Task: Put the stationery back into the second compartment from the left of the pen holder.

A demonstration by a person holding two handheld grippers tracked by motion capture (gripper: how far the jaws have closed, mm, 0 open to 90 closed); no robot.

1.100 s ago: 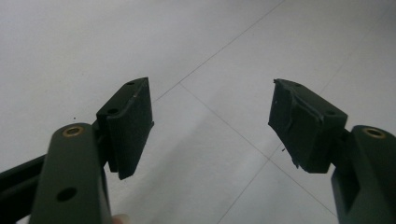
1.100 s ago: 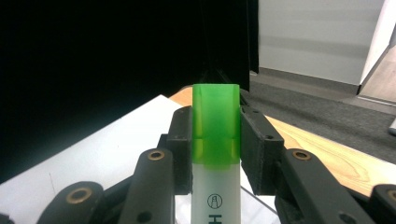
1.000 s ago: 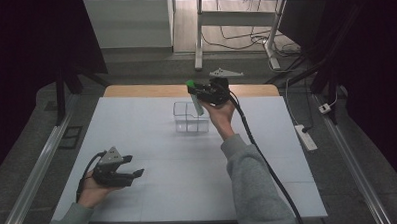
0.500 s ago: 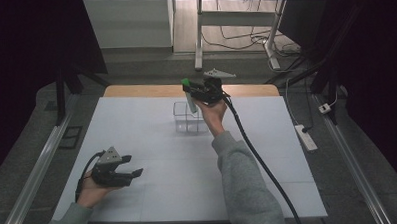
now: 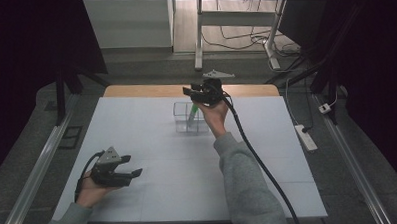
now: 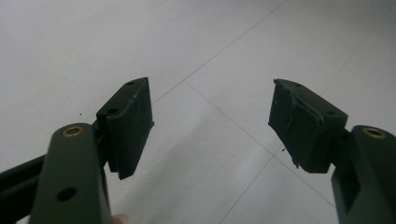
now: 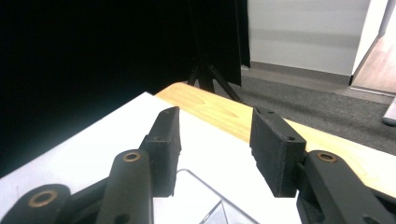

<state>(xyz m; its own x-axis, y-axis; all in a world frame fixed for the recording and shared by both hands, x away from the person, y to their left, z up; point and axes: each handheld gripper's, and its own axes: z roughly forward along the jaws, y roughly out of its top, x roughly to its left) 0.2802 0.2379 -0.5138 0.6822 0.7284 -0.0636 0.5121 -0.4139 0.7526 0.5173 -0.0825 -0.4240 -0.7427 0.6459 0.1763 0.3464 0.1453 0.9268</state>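
A clear box (image 5: 185, 118) with compartments stands at the back middle of the white table (image 5: 137, 124). A green stick-like thing (image 5: 192, 113) leans in it, tilted. My right gripper (image 5: 188, 90) hangs just above the box and points left. Its jaws have just been opening. In the right gripper view this gripper (image 7: 215, 116) stands open, nothing lies between its pads (image 7: 275, 149), and the box's rim (image 7: 210, 189) shows below. My left gripper (image 5: 134, 164) rests at the front left, open. In the left gripper view it (image 6: 210, 88) has bare table between its jaws.
A wooden strip (image 5: 135, 91) edges the table's far side. Beyond it are dark floor, desk legs (image 5: 199, 37) and cables. A power strip (image 5: 306, 137) lies on the floor at the right. Metal rails (image 5: 38, 162) run along both sides.
The right gripper has let go of the green thing, which now stands in the clear box. That hand has shifted slightly left. The left gripper has not moved.
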